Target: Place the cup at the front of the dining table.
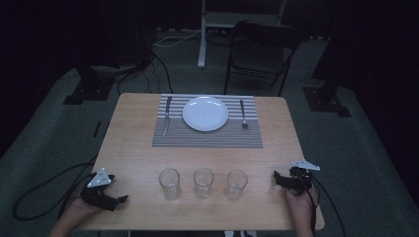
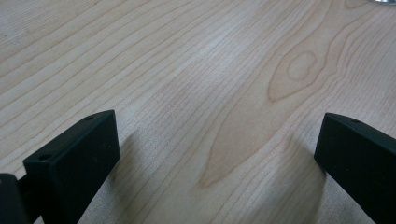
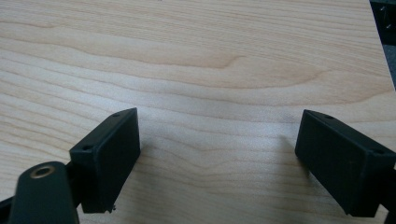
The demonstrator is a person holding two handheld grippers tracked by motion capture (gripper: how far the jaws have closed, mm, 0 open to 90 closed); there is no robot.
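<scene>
Light: I found the room dim, with black surroundings on every side of the table (image 1: 133, 148).
Table: I saw a pale wooden top with clear grain, standing mid-room.
Floor: I noted grey-green carpet (image 1: 44, 143) all around the table.
Chair: a dark folding chair (image 1: 259, 52) stood just beyond the table's far edge.
Stand: a pale upright post (image 1: 202, 34) rose beyond the table, left of the chair.
Bases: dark stand feet (image 1: 86, 89) sat off the table's far corners.
Cables: loose leads (image 1: 158, 69) lay on the carpet beyond the table.
</scene>
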